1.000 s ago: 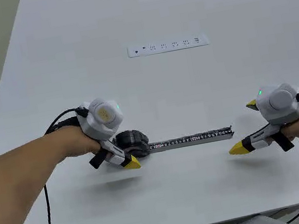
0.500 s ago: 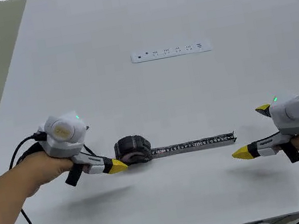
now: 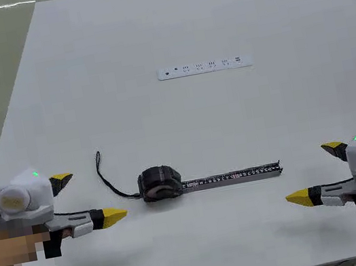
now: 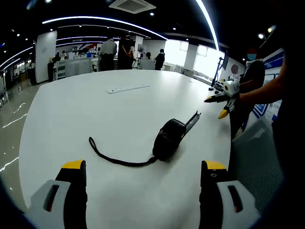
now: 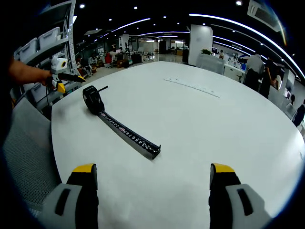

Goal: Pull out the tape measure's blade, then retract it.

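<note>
Tape measure [image 3: 159, 182] sits on the white table [image 3: 146, 28] just ahead of the left hand-held gripper [image 3: 89, 196], its blade [image 3: 233, 177] lying flat and pointing at the right hand-held gripper [image 3: 314, 171], tip stopping short of it. Both hand-held grippers hover with jaws spread wide, gripping nothing. Numerals run along the blade, too small to read, and the black strap [image 3: 107, 180] curls toward the left one.
</note>
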